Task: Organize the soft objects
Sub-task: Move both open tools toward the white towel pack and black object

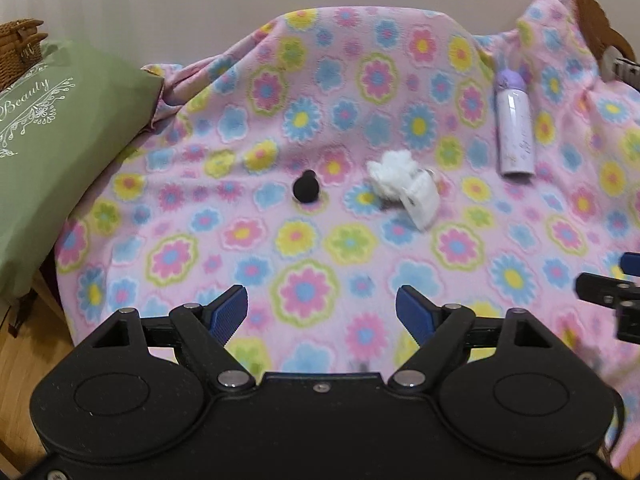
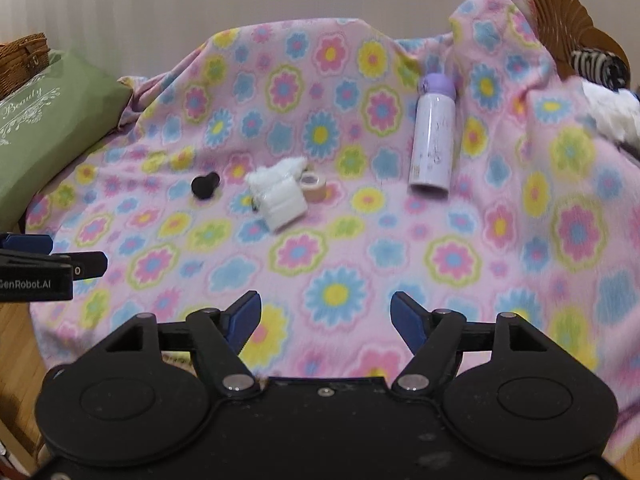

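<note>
A pink fleece blanket [image 1: 320, 240] with bright flowers is spread over a rounded surface and fills both views. On it lie a white fluffy bundle [image 1: 402, 184] [image 2: 280, 194], a small black knob-like thing [image 1: 306, 188] [image 2: 205, 186] and a white bottle with a purple cap [image 1: 514, 128] [image 2: 432, 140]. A tan tape roll [image 2: 314, 188] sits just behind the bundle. My left gripper [image 1: 321, 300] hangs open over the blanket's near part, nothing between its blue pads. My right gripper [image 2: 325, 304] is also open and empty, to the right of the left one.
A green cushion [image 1: 60, 152] [image 2: 48, 128] printed "Beauty" leans at the left, with a wicker basket [image 1: 20, 48] behind it. A wicker chair back [image 2: 568, 12] stands at the far right with a striped cloth [image 2: 596, 64] and a white fluffy thing [image 2: 612, 116]. Wood floor shows below the blanket's left edge.
</note>
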`<state>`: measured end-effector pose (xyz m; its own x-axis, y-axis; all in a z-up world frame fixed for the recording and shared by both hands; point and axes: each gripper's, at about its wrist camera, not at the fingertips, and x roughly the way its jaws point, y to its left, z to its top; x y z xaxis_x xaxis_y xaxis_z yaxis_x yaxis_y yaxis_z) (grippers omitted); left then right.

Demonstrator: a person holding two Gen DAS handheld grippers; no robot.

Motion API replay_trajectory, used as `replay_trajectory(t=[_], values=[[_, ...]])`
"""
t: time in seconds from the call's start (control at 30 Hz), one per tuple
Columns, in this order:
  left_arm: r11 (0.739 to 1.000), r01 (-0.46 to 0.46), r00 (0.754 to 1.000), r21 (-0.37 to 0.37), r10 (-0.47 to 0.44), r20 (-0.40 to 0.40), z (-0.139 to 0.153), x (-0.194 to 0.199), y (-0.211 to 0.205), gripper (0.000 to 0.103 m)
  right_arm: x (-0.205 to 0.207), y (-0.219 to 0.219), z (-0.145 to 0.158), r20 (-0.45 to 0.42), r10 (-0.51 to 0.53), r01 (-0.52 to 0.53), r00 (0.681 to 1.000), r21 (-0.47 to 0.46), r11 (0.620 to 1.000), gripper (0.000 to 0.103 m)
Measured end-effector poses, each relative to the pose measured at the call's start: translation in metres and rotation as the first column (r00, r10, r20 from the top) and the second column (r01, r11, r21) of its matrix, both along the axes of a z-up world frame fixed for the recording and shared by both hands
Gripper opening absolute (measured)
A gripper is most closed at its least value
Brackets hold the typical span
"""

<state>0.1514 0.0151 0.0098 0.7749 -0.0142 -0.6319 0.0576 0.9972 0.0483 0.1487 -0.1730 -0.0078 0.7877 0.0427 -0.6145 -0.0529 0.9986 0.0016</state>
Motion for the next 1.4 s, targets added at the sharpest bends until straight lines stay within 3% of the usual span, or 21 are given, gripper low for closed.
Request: replay_trajectory(t=[0.23,0.43,0.9,1.07,1.4], values=[[0.999,-0.049,0.998,0.024,0.048,0.038,-0.02,0.04,0.006,0.079,0.042,-0.001,-0.006,0.025,0.042,-0.04,0.999,-0.05,0.998,0.075],[0.997,-0.041,0.996,0.06,0.036,0.079,-0.036,0.069,0.001,0.079,0.075,0.01,-0.026,0.03,0.113,-0.109,0.993,-0.106,0.988,0.077],[0.998,-0.019,0.998,0.052,0.016,0.058,-0.081,0.136,-0.006,0.08,0.154,0.02,-0.075,-0.003,0.145,-0.145,0.989,-0.069,0.987,0.079],[0.996,-0.019,0.998,0.087,0.014,0.058,-0.09,0.156,-0.007,0.08,0.175,0.024,-0.083,-0.003,0.17,-0.17,0.985,-0.06,0.984,0.081],[0.992,-0.112,0.994,-0.061,0.112,-0.008,-0.108,0.183,0.021,0.09,0.207,0.039,-0.095,0.0,0.238,-0.236,0.971,-0.112,0.965,0.086]])
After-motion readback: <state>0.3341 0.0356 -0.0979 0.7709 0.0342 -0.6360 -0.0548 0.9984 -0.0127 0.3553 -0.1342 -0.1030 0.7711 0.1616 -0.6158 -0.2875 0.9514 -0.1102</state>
